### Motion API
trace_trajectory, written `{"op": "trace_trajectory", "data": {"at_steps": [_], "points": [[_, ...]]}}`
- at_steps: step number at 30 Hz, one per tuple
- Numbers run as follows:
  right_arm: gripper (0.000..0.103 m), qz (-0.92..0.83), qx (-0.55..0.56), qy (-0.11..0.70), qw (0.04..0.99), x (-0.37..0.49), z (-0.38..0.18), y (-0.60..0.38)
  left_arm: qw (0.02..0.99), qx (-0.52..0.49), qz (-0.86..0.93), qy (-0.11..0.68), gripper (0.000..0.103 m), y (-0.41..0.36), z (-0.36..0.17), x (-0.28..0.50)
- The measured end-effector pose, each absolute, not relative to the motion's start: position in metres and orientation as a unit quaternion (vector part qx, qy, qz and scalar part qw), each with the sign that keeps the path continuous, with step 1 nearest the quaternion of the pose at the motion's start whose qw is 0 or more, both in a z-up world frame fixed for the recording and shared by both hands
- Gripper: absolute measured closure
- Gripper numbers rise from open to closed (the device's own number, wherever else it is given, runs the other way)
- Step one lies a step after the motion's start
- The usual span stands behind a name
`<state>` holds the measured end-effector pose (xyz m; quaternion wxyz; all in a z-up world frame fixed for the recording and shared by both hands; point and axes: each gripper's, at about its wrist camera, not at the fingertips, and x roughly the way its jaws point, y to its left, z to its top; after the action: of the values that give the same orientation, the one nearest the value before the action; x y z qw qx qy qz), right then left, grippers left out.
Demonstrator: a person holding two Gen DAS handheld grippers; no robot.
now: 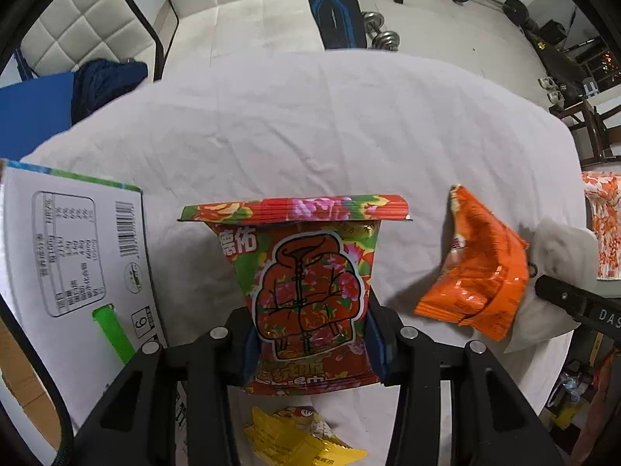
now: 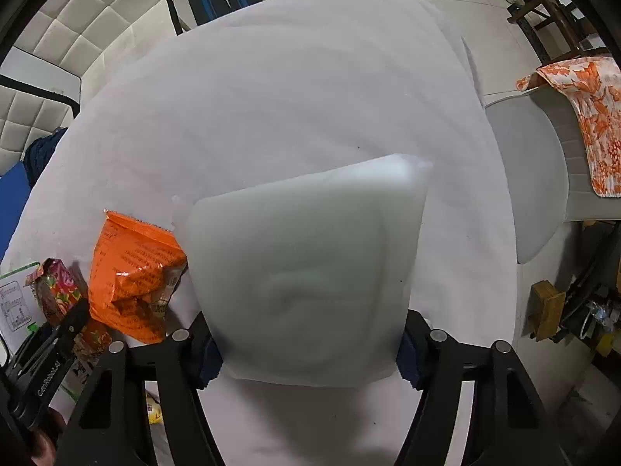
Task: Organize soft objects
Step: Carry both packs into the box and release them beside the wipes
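Observation:
My left gripper (image 1: 308,343) is shut on a red floral snack packet (image 1: 306,272) and holds it upright above the white-clothed table (image 1: 271,124). The packet also shows in the right wrist view (image 2: 58,291). My right gripper (image 2: 310,345) is shut on a white foam pad (image 2: 310,272), which fills the middle of its view; the pad also shows in the left wrist view (image 1: 559,256). An orange snack bag (image 1: 477,268) lies on the cloth between the two grippers and shows in the right wrist view (image 2: 132,275) too. A yellow packet (image 1: 299,439) lies below the left gripper.
A white cardboard box (image 1: 73,264) with a barcode stands at the table's left. A grey chair (image 2: 535,178) with an orange patterned cloth (image 2: 586,112) stands right of the table. Padded white chairs (image 1: 89,23) and dumbbells (image 1: 382,31) lie beyond the far edge.

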<state>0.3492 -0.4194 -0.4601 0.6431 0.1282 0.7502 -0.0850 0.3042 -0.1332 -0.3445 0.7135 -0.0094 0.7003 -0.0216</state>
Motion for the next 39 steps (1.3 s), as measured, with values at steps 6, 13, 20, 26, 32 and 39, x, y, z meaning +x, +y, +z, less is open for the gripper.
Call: {"op": "trace_trajectory", "data": {"at_steps": [6, 13, 20, 26, 32, 39], "points": [[0.035, -0.08, 0.122, 0.751, 0.644, 0.345, -0.454, -0.416, 0.73, -0.012, -0.031, 0.683, 0.062, -0.141, -0.321, 0.295], [0.037, -0.069, 0.114, 0.745, 0.653, 0.333, -0.441, -0.413, 0.747, -0.018, -0.048, 0.662, 0.062, -0.144, -0.291, 0.282], [0.037, -0.055, 0.115, 0.73, 0.672, 0.32, -0.414, -0.412, 0.764, -0.047, -0.071, 0.639, 0.062, -0.149, -0.256, 0.267], [0.037, -0.021, 0.113, 0.707, 0.697, 0.303, -0.372, -0.403, 0.79, -0.055, -0.09, 0.605, 0.062, -0.148, -0.212, 0.251], [0.037, 0.02, 0.1, 0.683, 0.723, 0.286, -0.323, -0.371, 0.808, -0.065, -0.098, 0.577, 0.062, -0.128, -0.176, 0.234], [0.037, 0.067, 0.095, 0.656, 0.746, 0.257, -0.27, -0.32, 0.819, -0.079, -0.104, 0.559, 0.062, -0.078, -0.145, 0.21]]}}
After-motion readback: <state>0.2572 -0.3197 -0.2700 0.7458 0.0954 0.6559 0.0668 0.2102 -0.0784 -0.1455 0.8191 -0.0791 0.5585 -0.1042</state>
